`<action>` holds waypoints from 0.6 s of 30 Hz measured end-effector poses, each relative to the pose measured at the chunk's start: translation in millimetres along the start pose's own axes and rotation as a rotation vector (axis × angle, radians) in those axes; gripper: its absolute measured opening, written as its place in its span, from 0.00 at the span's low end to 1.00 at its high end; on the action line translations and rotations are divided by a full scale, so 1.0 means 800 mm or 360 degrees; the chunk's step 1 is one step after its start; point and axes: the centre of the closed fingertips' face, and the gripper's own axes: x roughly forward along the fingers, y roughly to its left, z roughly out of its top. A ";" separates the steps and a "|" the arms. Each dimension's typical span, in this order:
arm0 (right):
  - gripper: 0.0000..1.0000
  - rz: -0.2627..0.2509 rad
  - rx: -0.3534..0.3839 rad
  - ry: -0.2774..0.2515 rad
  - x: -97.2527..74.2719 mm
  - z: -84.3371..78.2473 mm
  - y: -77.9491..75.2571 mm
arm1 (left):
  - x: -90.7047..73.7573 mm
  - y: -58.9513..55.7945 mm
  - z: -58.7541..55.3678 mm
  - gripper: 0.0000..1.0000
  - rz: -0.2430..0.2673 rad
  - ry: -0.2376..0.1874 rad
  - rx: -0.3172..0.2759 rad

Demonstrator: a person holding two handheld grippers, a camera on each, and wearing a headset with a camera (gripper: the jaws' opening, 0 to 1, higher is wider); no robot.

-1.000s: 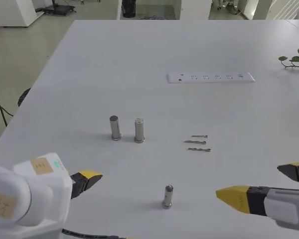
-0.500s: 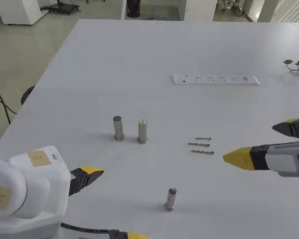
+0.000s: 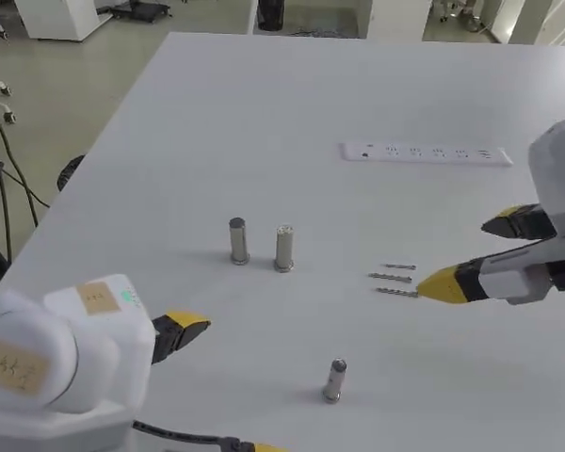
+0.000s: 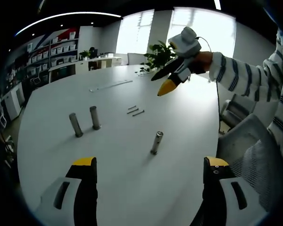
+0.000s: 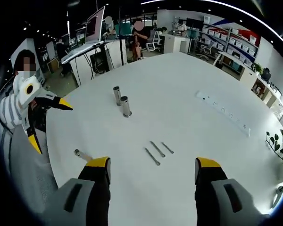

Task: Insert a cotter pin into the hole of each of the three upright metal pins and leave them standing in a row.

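1. Yellow-tipped and white-bodied, the left gripper (image 4: 149, 164) hangs over the near left of the white tabletop (image 3: 264, 113). Its jaws are spread wide with nothing between them.
2. Right of it we see the first short grey metal pin (image 3: 239, 241) standing upright. The second grey metal pin (image 3: 283, 249) stands just beside it, apart from it.
3. The third grey metal pin (image 3: 335, 380) stands alone nearer to us, well apart from that pair and out of their line.
4. Three thin silvery cotter pins (image 3: 394, 278) lie loose and roughly parallel on the bare top, in no tray or box. We see no cotter pin seated in any metal pin; the holes are too small for us to make out.
5. Farther back lies a long white power strip (image 3: 424, 153).
6. The right gripper (image 3: 459, 254) has its jaws spread and holds nothing. Its lower yellow tip is just beside the nearest cotter pin; we cannot tell whether they touch.
7. We judge the first pick-up to be in hand, with no insertion done yet. The next move calls for a low approach, with the jaws straddling one flat cotter pin alone before pinching it. The left gripper could then steady a metal pin.
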 end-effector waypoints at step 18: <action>0.56 0.0110 -0.0165 0.0193 0.064 -0.024 -0.013 | -0.007 0.002 0.004 0.93 0.0025 -0.0045 -0.0061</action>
